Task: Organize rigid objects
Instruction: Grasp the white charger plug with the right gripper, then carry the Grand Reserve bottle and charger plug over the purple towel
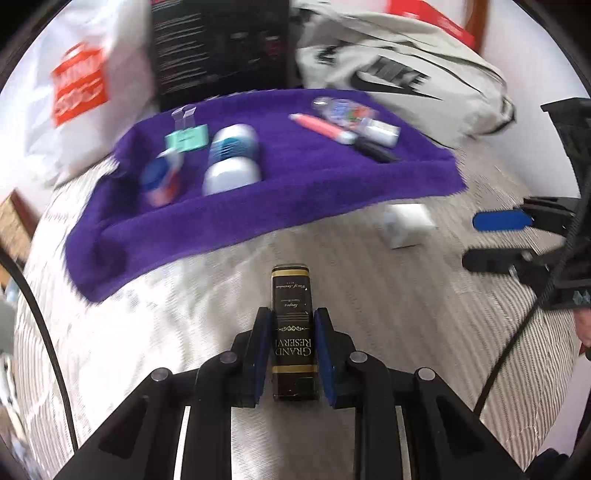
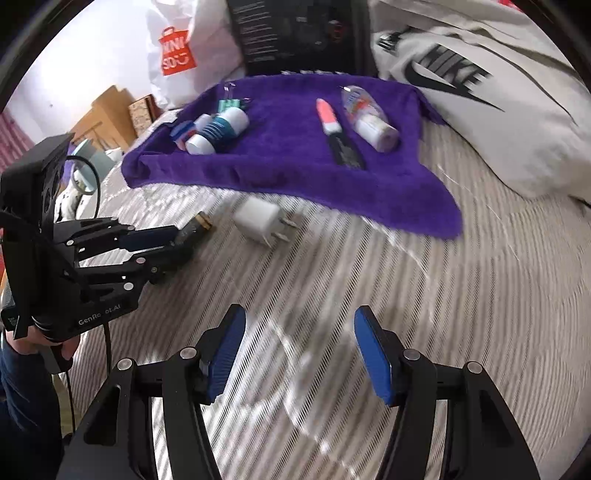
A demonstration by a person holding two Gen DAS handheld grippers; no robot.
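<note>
My left gripper (image 1: 291, 325) is shut on a black and gold lighter (image 1: 291, 317) marked "Grand Reserve" and holds it above the striped bed; it also shows in the right wrist view (image 2: 177, 236). My right gripper (image 2: 299, 332) is open and empty over the bedcover. A white charger plug (image 2: 260, 219) lies on the bed between the grippers and the purple towel (image 2: 295, 177). On the towel lie a roll-on bottle (image 2: 221, 127), a teal binder clip (image 1: 183, 139), a pink marker (image 2: 327, 118), a black pen (image 2: 347, 153) and a small clear bottle (image 2: 367, 118).
A white Nike bag (image 2: 480, 110) lies right of the towel. A black box (image 2: 295, 33) and a white Miniso bag (image 2: 177, 55) stand behind it. The bed edge and wooden furniture (image 2: 107, 114) are at the left.
</note>
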